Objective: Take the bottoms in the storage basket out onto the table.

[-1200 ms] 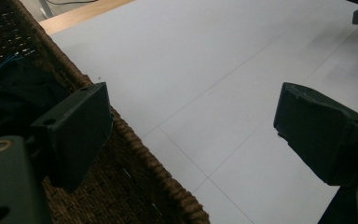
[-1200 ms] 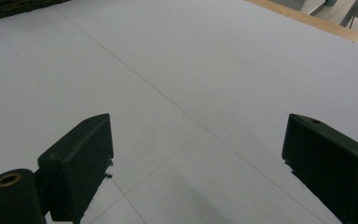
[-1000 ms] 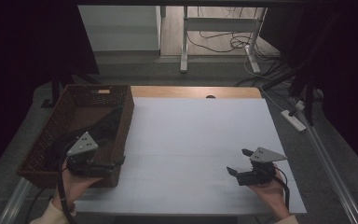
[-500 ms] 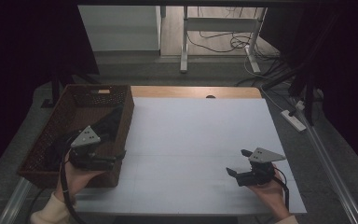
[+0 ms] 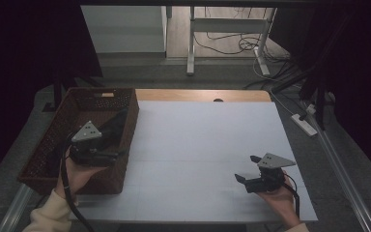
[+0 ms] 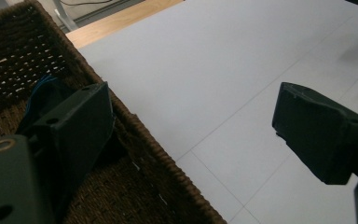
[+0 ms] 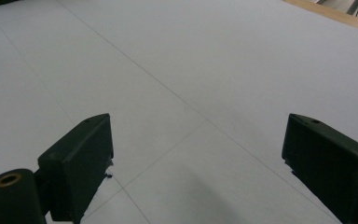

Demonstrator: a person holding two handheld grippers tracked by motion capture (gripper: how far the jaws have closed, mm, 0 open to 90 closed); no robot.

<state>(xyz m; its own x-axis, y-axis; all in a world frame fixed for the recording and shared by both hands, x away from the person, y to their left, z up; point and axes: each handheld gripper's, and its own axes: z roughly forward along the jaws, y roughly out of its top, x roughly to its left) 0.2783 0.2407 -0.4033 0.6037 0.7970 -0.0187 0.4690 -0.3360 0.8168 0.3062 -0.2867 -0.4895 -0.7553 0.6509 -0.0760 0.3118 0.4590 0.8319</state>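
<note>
A brown wicker basket [image 5: 37, 153] stands at the table's left side, and a dark cloth [image 5: 114, 125] lies inside against its right wall. My left gripper [image 5: 119, 153] hovers open over the basket's right wall, pointing right. In the left gripper view the left gripper [image 6: 196, 130] straddles the basket's rim [image 6: 158, 163], with one jaw over the dark blue cloth [image 6: 39, 95] and the other over the white table. My right gripper [image 5: 246, 168] rests open near the front right of the table [image 5: 207, 135]. Nothing sits between the jaws of the right gripper [image 7: 196, 158].
A wooden strip [image 5: 198, 95] runs along the table's far edge. Off the table's right side lie a power strip [image 5: 305, 124] and cables. Metal frame legs [image 5: 191, 43] stand on the floor behind. The person's hands enter from the bottom edge.
My left gripper has moved forward and to the right over the basket, reaching its right wall. The right gripper has hardly moved.
</note>
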